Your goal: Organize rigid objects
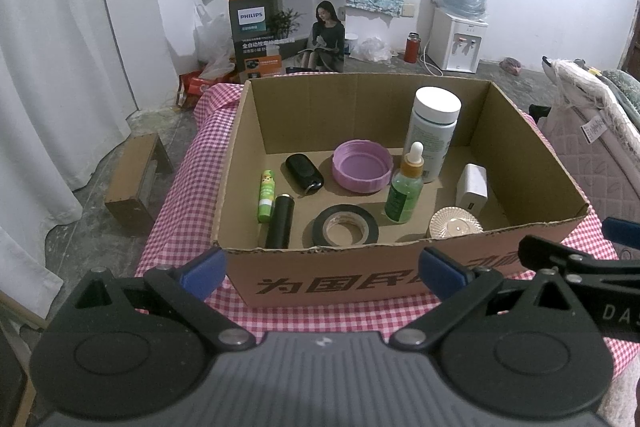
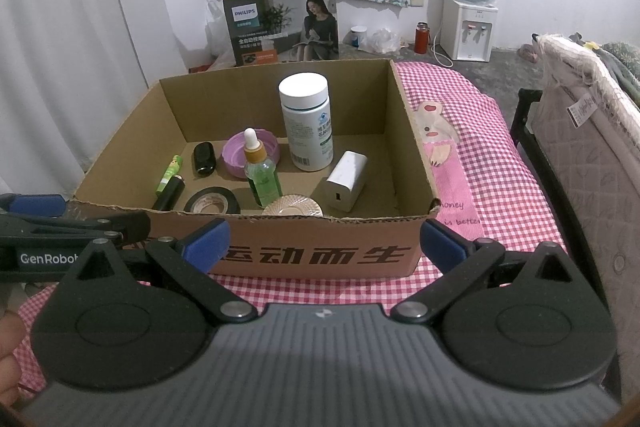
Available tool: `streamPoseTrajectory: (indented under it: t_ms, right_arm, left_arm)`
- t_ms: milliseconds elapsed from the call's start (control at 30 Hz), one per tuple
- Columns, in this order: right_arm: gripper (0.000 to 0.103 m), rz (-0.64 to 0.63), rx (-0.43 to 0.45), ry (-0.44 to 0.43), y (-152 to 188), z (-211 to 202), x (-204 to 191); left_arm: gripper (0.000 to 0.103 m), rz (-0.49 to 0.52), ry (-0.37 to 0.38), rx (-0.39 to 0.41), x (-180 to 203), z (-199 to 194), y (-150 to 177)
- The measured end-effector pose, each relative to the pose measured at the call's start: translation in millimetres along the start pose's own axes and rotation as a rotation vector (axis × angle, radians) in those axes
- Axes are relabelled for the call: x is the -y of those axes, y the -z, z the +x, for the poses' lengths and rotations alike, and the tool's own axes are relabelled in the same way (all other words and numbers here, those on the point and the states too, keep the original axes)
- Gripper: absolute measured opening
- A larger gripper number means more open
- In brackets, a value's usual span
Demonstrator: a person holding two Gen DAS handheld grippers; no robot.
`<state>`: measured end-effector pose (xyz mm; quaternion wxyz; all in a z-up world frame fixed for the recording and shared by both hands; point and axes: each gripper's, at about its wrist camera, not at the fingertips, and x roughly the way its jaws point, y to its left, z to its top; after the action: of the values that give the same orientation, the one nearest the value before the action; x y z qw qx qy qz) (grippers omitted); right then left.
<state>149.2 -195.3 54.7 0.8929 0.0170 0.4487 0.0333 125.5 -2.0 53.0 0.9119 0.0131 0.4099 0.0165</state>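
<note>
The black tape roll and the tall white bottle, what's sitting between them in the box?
The green dropper bottle stands between the black tape roll and the tall white bottle, clearest in the left wrist view.

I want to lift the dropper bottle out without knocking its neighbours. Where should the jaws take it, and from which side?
Probably from above. The dropper bottle stands upright in the cardboard box, whose walls block a low side approach. Close the jaws on the amber collar under the white bulb, the narrow part that rises clear. The white bottle and purple lid stand close behind, the tape roll in front.
</note>
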Motion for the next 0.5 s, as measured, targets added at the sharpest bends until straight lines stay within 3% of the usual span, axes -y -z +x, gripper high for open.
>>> streamPoseTrajectory:
  t_ms: [500]
  right_arm:
    - [0.102, 0.002, -0.002, 0.0, 0.4, 0.3, -1.9]
  left_arm:
    - [0.103, 0.0, 0.0, 0.0, 0.1, 0.1, 0.0]
